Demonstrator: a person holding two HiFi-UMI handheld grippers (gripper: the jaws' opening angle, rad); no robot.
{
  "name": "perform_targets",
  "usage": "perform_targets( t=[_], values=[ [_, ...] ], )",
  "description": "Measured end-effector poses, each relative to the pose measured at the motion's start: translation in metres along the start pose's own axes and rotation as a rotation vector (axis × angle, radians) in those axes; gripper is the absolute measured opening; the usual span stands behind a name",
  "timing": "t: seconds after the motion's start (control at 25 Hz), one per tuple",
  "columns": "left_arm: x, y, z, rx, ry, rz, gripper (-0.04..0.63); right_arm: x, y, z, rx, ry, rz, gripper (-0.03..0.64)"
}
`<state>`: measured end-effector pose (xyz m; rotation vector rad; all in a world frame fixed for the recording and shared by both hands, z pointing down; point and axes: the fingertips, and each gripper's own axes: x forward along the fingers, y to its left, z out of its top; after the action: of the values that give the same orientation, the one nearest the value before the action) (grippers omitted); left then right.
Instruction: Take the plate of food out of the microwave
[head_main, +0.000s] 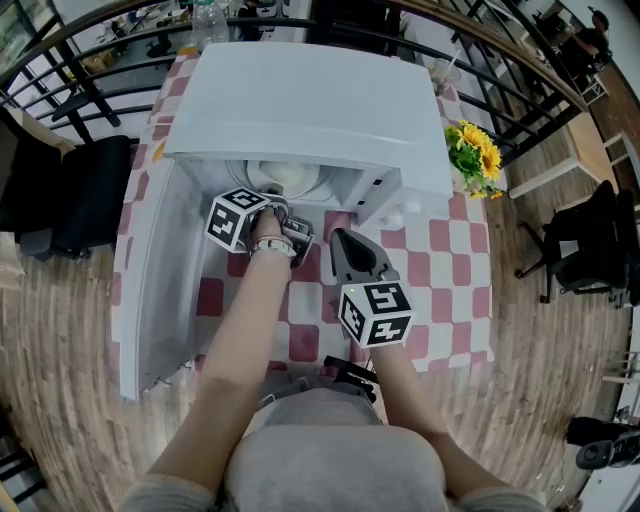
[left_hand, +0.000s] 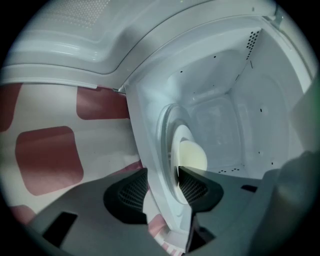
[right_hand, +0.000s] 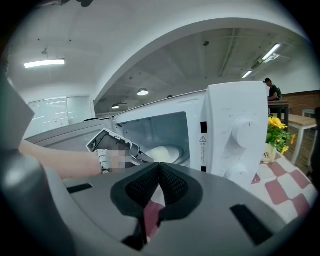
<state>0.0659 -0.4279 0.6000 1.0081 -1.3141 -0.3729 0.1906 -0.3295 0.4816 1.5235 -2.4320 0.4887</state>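
Inside the microwave (head_main: 310, 100), the left gripper (left_hand: 162, 187) pinches the plate (left_hand: 174, 134) in its fingers; the right gripper (right_hand: 159, 172) is closed, empty.

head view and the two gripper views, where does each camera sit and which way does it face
Head view: on the person's head, looking steeply down on the open microwave; both forearms, left claw and right claw show.
Left gripper view: rides the left claw, looking into the cavity; its jaws grip the plate rim.
Right gripper view: rides the right claw, facing the microwave front; its closed jaws and the left forearm show.
Shared: all three show the plate.
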Motion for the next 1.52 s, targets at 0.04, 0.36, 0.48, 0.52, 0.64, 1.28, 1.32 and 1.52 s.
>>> perform_targets(
  t=[0.04, 0.36, 0.48, 0.52, 0.64, 1.28, 1.32, 1.52],
  values=[
    [-0.002, 0.000, 0.000, 0.000, -0.001, -0.005, 0.190, -0.001, 0.001, 0.000, 0.000, -0.001, 0.001, 0.024],
    [-0.012, -0.004, -0.002, 0.000, 0.003, -0.025, 0.093, -0.008, 0.005, 0.003, 0.003, -0.016, 0.003, 0.023],
    [-0.016, -0.005, -0.001, -0.023, 0.007, -0.036, 0.080, -0.011, 0.007, 0.005, -0.001, -0.020, 0.004, 0.025],
    [-0.017, -0.006, -0.001, -0.029, 0.007, -0.042, 0.071, -0.012, 0.007, 0.005, -0.001, -0.022, 0.003, 0.023],
    [-0.022, -0.009, -0.001, -0.036, 0.013, -0.078, 0.037, -0.014, 0.006, 0.007, 0.002, -0.029, -0.002, 0.024],
    [-0.047, -0.021, -0.003, -0.054, 0.007, -0.329, 0.015, -0.023, 0.016, 0.012, -0.014, -0.045, 0.002, 0.023],
    [-0.048, -0.023, -0.003, -0.051, 0.007, -0.341, 0.015, -0.024, 0.016, 0.012, -0.015, -0.045, 0.002, 0.023],
    [-0.056, -0.031, -0.005, -0.036, 0.009, -0.386, 0.015, -0.025, 0.017, 0.013, -0.018, -0.046, 0.004, 0.023]
  ],
)
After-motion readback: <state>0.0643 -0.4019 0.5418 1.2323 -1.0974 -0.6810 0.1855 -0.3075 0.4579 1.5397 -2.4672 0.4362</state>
